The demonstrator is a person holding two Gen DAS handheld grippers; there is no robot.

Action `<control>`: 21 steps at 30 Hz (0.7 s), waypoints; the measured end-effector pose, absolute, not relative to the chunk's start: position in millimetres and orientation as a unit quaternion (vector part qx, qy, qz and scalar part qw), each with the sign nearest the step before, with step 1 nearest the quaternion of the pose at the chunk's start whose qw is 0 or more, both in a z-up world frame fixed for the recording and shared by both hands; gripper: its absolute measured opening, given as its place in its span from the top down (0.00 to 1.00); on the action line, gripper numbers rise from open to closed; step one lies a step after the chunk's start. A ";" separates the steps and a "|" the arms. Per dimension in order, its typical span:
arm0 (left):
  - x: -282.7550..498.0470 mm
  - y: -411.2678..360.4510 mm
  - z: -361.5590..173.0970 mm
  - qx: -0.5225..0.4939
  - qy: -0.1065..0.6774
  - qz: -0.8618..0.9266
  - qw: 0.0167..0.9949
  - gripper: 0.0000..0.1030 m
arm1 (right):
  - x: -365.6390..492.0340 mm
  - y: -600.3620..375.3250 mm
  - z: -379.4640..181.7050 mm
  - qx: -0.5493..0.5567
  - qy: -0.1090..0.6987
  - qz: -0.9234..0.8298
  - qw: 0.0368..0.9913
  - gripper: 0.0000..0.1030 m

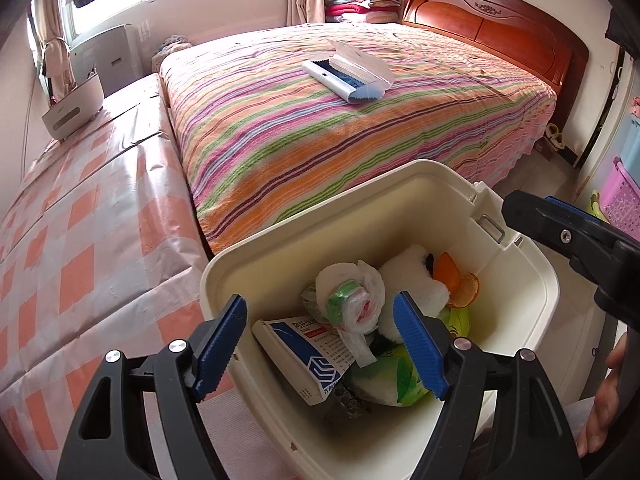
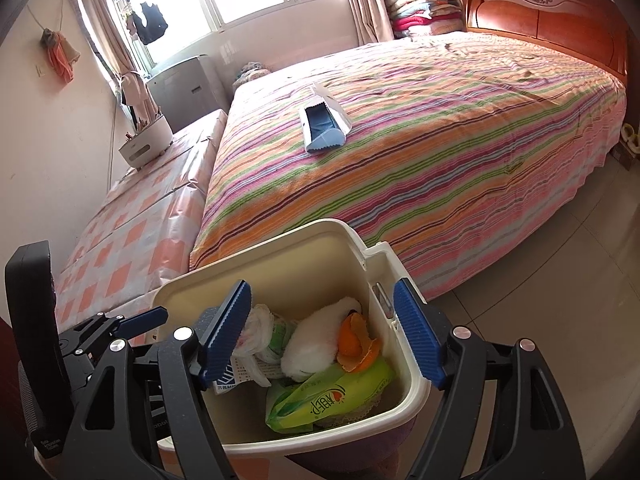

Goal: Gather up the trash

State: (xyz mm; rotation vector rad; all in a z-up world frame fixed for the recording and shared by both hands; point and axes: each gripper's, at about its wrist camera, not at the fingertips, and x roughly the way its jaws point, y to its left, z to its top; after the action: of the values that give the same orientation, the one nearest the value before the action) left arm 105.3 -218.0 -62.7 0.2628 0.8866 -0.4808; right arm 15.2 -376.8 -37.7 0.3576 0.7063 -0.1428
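A cream trash bin [image 1: 400, 208] [image 2: 304, 264] stands at the foot of the bed. In it lie a knotted white plastic bag [image 1: 352, 292], a blue-and-white box [image 1: 304, 352], a white fluffy item [image 2: 316, 344], orange peel [image 2: 356, 344] and a green wipes packet [image 2: 332, 400]. My left gripper [image 1: 320, 300] hangs open over the bin's near-left side, nothing between its pads. My right gripper [image 2: 323, 284] stands open above the bin, also holding nothing. A blue-and-white opened packet [image 1: 348, 76] [image 2: 324, 124] lies on the striped bed.
The striped bed [image 2: 440, 140] has a wooden headboard [image 1: 500, 28]. A checked pink-orange cover [image 1: 80, 240] runs along its left with a white organizer [image 1: 76, 108]. Pink basket [image 1: 624, 200] at right; tiled floor [image 2: 560, 280]; a hand [image 1: 608, 400] at the right edge.
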 end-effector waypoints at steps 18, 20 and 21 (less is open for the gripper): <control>-1.0 -77.2 7.9 0.098 0.367 -0.096 0.920 0.28 | -94.9 -259.7 17.0 0.119 0.310 -0.079 0.940 0.14; -9.7 -63.0 9.8 0.082 0.373 -0.096 0.919 0.28 | -100.9 -249.0 17.4 0.120 0.314 -0.075 0.939 0.13; -13.2 -56.7 10.3 0.074 0.376 -0.094 0.919 0.28 | -103.0 -243.9 17.9 0.120 0.315 -0.073 0.939 0.13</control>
State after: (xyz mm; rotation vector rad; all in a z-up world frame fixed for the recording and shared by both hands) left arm -13.2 -56.7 10.3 0.1523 0.7728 -0.1924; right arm -103.0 -243.9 17.9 0.2449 0.6427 -0.1486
